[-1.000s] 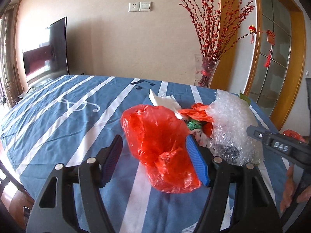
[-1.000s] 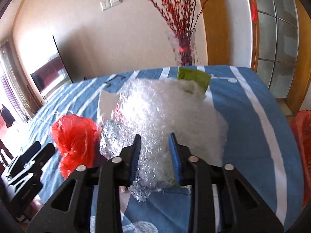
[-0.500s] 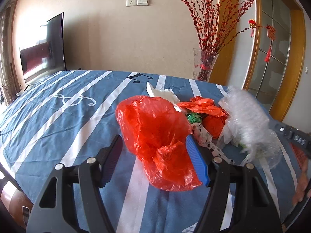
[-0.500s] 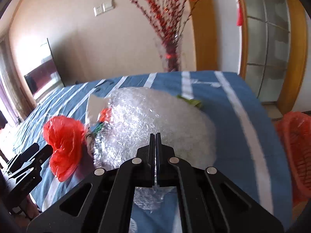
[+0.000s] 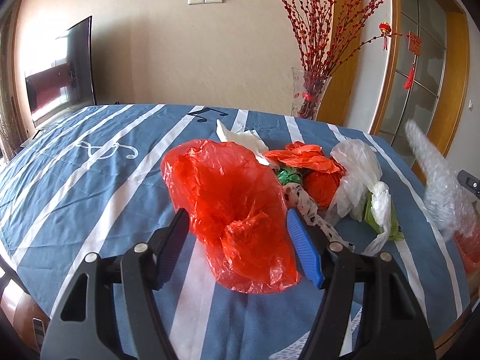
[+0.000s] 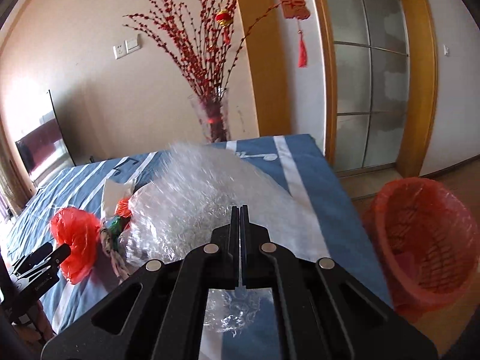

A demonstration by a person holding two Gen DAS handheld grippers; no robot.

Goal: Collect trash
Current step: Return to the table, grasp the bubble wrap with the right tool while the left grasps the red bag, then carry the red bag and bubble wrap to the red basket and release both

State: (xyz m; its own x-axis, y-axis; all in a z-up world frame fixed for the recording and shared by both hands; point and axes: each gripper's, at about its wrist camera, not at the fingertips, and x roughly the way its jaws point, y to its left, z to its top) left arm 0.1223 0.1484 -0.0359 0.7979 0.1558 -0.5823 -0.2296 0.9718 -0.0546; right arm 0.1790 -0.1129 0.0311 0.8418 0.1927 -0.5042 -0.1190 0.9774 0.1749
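Right tool (image 6: 240, 210) clamped on bubble wrap sheet (image 6: 210, 198), held above blue striped worktop (image 6: 303, 180). Left tool (image 5: 237, 234) spread apart around red plastic bag (image 5: 231, 204), not pressed. Red-lined basket (image 6: 420, 240) seen at right.

Both wrist cams: low, close, angled down over the tabletop (image 5: 90, 198).
Your left view faces the red bag (image 5: 234, 210); your right looks from the other side. Shared: bag, vase (image 6: 214, 117).
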